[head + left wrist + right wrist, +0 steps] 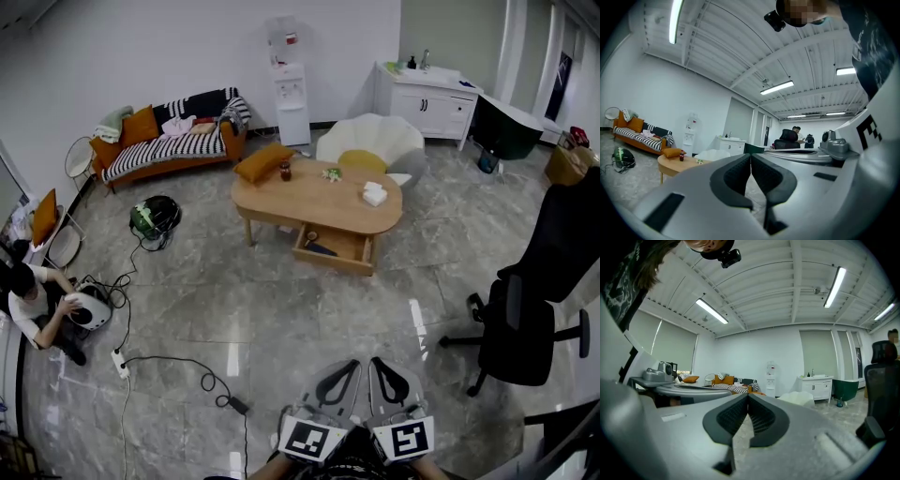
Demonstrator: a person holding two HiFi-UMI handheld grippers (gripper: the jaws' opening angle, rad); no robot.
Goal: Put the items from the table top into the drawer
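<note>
Table (319, 204) carries four things: cushion (263, 160), bottle (284, 171), green object (331, 173), white packet (374, 194).

Left gripper (750, 157) level, jaws closed tip to tip with nothing between them; beyond, low at left, a round wooden table (670, 164) bearing a small dark bottle (681, 156); striped sofa (640, 137) against the far wall.

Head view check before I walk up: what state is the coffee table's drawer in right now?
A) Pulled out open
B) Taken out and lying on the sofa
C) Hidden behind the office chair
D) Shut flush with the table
A: the drawer stands pulled out from under the wooden table toward the camera, its inside open to view with a dark item lying in it.
</note>
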